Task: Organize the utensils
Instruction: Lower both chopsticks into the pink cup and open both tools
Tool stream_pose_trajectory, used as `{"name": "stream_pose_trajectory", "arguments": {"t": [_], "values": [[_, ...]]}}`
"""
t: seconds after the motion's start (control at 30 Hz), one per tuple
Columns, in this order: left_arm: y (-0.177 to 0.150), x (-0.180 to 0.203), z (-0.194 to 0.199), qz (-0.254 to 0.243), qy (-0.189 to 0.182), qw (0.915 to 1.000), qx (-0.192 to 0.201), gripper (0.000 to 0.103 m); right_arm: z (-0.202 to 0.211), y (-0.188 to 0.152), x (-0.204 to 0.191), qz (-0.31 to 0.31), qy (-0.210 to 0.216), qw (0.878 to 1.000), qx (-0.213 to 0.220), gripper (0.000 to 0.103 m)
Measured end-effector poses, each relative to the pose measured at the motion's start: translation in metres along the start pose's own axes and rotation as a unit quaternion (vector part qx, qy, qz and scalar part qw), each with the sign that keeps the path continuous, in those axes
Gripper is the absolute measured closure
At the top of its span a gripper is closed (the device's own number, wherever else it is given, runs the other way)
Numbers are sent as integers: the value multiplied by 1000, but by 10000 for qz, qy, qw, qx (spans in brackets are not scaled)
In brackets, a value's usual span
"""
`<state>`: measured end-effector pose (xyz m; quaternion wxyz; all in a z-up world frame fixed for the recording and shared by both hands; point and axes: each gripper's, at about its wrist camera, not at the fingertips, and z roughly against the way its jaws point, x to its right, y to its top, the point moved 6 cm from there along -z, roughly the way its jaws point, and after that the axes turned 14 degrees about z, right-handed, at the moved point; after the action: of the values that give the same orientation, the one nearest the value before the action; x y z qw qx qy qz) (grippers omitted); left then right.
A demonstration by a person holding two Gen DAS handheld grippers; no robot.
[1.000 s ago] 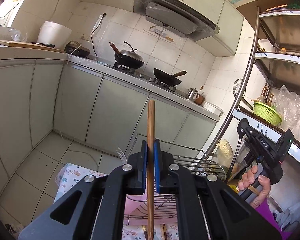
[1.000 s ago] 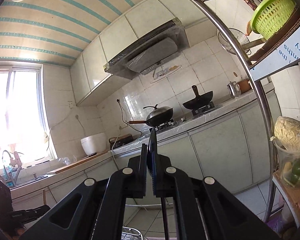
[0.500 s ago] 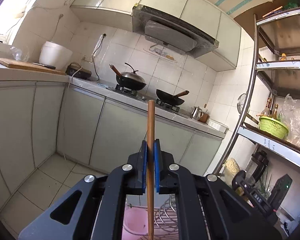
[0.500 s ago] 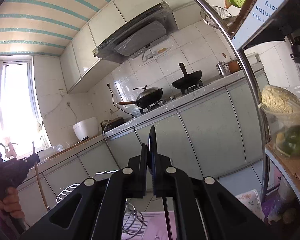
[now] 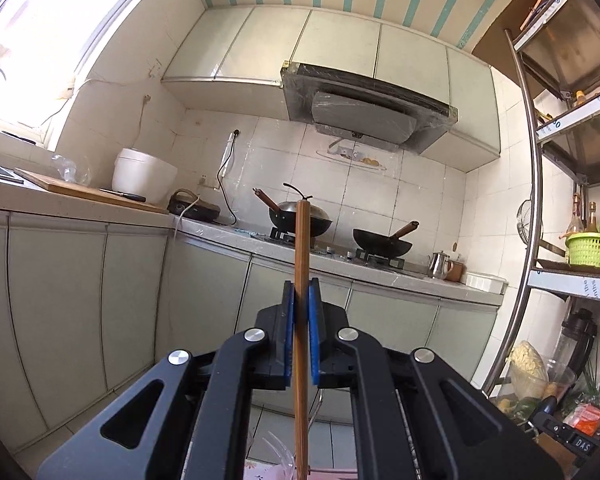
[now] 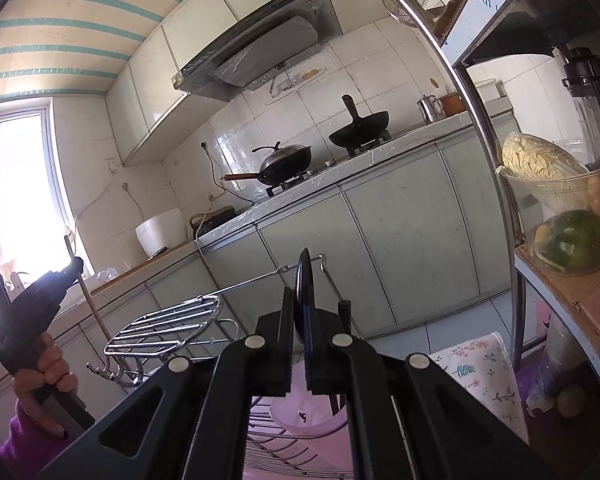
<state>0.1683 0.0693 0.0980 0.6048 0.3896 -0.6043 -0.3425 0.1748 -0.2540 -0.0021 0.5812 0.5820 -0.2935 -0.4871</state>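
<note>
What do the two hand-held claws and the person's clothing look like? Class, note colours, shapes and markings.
The left claw has a matte black angular frame with cut-out slots, round silver rivets and blue finger pads. The right claw has the same black frame and rivets. The left claw's black pistol-style handle shows in the right view, above a purple sleeve.

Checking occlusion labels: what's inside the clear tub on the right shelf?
The clear tub holds a pale napa cabbage leaning on the rim and a green pepper below, with yellow and orange bits beside it. The tub bottom is blurred, and anything behind the cabbage is hidden.
</note>
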Motion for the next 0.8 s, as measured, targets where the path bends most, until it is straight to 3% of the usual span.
{"name": "stream_pose_trajectory", "arguments": {"t": [0.47, 0.8], "values": [[-63, -34, 14, 285, 180, 9928, -1152, 97, 12, -2, 1, -72, -119, 9997, -210, 99], [-79, -43, 9, 405, 349, 9869, -1521, 97, 10, -7, 10, -343, -189, 9980, -503, 98]]}}
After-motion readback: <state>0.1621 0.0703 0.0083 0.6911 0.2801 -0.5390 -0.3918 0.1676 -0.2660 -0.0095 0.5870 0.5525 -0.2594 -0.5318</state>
